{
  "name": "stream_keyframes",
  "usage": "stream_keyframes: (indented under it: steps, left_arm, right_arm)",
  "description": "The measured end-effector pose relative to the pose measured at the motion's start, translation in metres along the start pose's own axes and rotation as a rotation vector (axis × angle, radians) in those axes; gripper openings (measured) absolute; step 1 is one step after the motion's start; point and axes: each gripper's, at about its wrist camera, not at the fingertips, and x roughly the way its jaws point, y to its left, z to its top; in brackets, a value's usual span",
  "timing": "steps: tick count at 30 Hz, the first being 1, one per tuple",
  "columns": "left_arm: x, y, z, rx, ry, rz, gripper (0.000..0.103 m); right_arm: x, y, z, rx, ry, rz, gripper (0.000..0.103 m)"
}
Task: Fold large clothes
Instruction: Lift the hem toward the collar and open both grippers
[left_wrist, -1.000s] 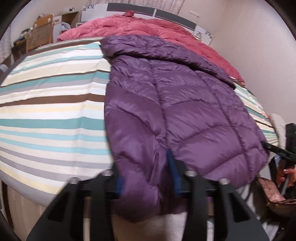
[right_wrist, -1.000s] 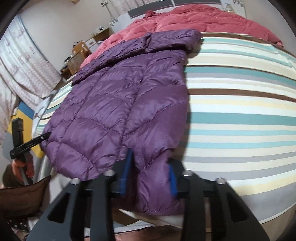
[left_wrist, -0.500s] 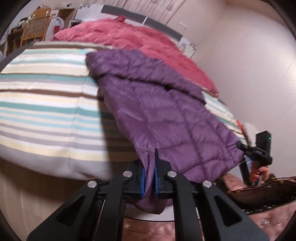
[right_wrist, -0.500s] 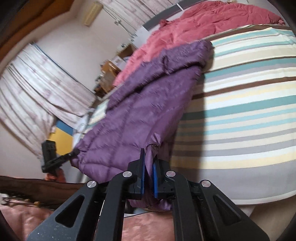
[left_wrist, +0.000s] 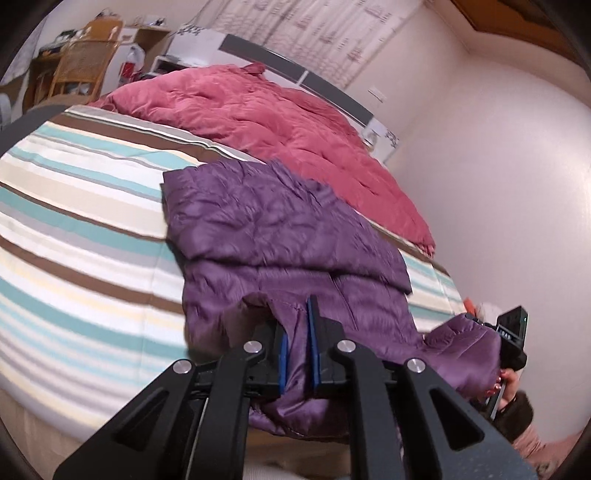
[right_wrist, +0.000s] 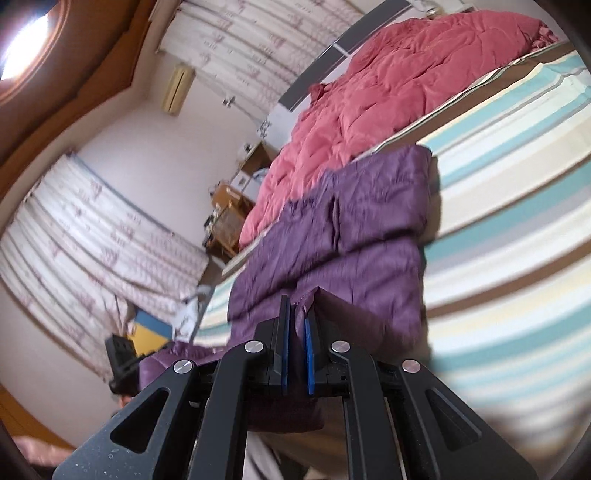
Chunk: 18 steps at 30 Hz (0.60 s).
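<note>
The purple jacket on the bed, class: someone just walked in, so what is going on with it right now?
A person is folding a purple puffer jacket on a striped bedspread. The left gripper and the right gripper are each shut on its bottom hem, holding that edge raised above the bed. The hood end lies flat near a red quilt. The fold is not yet laid down.

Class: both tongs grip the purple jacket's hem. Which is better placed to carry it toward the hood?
Neither clearly. The left tongs and right tongs are each shut on a hem corner of the purple jacket, so both should probably move together.
</note>
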Motion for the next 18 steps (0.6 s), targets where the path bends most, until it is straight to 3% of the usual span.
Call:
stream_keyframes:
  steps: [14,17,18]
  left_arm:
    - [0.106,0.034,0.075,-0.124,0.039,0.106,0.014]
    - [0.129,0.04,0.084,-0.136,0.061,0.138,0.021]
    - [0.138,0.041,0.086,-0.133,0.068,0.143,0.03]
  right_arm:
    - [0.083,-0.054,0.06,0.195,-0.076,-0.083,0.007]
    - [0.094,-0.067,0.065,0.221,-0.082,-0.122,0.007]
    - [0.098,-0.071,0.065,0.226,-0.084,-0.132,0.007]
